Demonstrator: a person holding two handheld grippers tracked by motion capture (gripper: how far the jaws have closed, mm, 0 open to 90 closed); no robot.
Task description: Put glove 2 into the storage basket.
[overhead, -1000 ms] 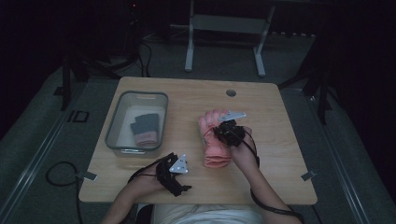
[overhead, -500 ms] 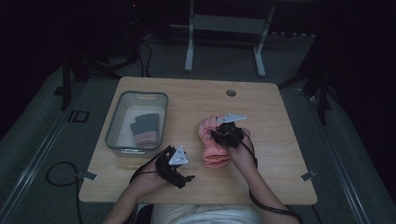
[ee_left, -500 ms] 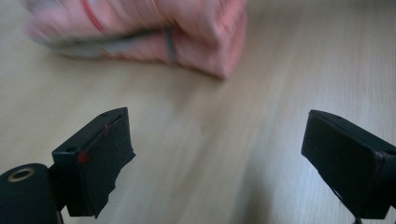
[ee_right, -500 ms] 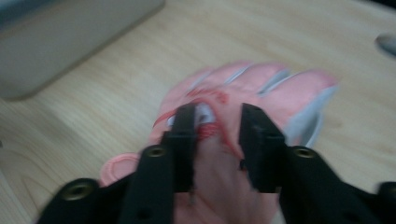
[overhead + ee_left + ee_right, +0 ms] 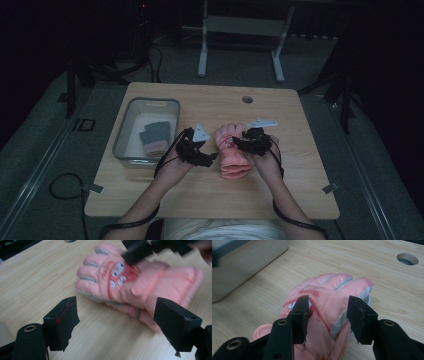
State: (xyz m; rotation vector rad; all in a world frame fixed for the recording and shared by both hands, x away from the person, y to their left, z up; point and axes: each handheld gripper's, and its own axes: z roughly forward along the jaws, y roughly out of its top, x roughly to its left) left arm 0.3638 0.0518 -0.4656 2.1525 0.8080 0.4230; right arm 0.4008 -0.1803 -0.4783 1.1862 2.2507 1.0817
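table: wooden top, cable hole at the far edge, nothing else near the work
bin: clear tub at the left, a dark glove lying inside, well apart from the pink ones
gloves: pink padded pair stacked mid-table, fingers pointing away from the person, top one sitting slightly askew on the lower
right gripper: jaws part-way apart and just been opening, straddling the top glove's back, pads not pressing it
left gripper: jaws wide but just been closing a bit, nothing between them, hanging just beside the stack on its left
risk 1: if only the top layer gets pinched, the lower glove probably stays on the table or drops halfway to the bin
risk 2: padded fabric is slippery and springy, so a shallow bite likely pulls off
risk 3: both grippers crowd one small stack, jaws could knock each other or shove the pair out of line
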